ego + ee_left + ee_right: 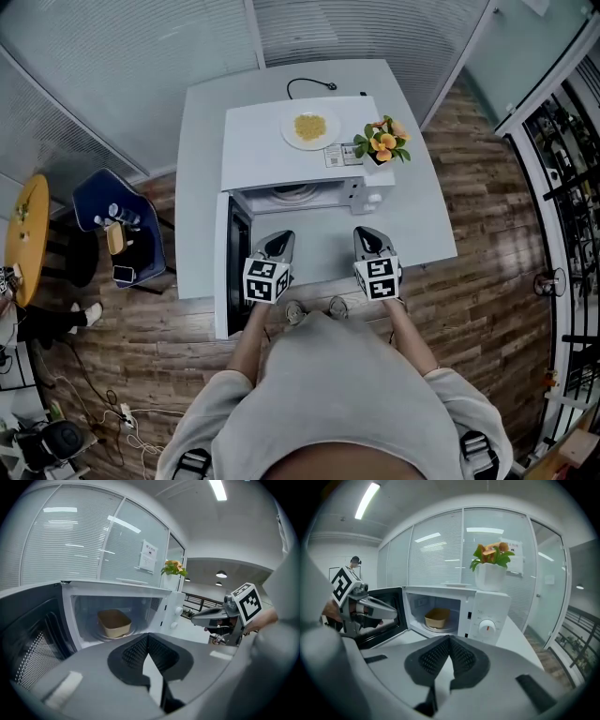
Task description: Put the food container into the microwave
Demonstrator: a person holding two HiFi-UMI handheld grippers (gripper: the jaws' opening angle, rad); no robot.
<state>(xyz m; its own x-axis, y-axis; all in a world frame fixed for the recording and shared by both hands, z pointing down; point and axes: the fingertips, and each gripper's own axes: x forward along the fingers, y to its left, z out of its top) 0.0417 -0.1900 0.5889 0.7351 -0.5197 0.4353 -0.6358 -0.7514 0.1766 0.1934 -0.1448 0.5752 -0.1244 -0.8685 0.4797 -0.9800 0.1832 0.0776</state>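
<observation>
A tan food container (114, 623) (437, 617) sits on the turntable inside the white microwave (281, 155) (487, 616). The microwave door (225, 272) (28, 634) (384, 616) stands swung open to the left. My left gripper (279, 237) (147, 635) hovers over the table in front of the open cavity, shut and empty. My right gripper (366, 232) (450, 638) is beside it, in front of the control panel, also shut on nothing. Each gripper shows in the other's view. In the head view the cavity roof hides the container.
A plate of yellow food (310, 127) and a potted flower (382, 142) (491, 569) rest on the microwave top. A black cable (309, 84) lies behind it on the white table (422, 216). A blue chair (117, 225) and glass partitions stand to the left.
</observation>
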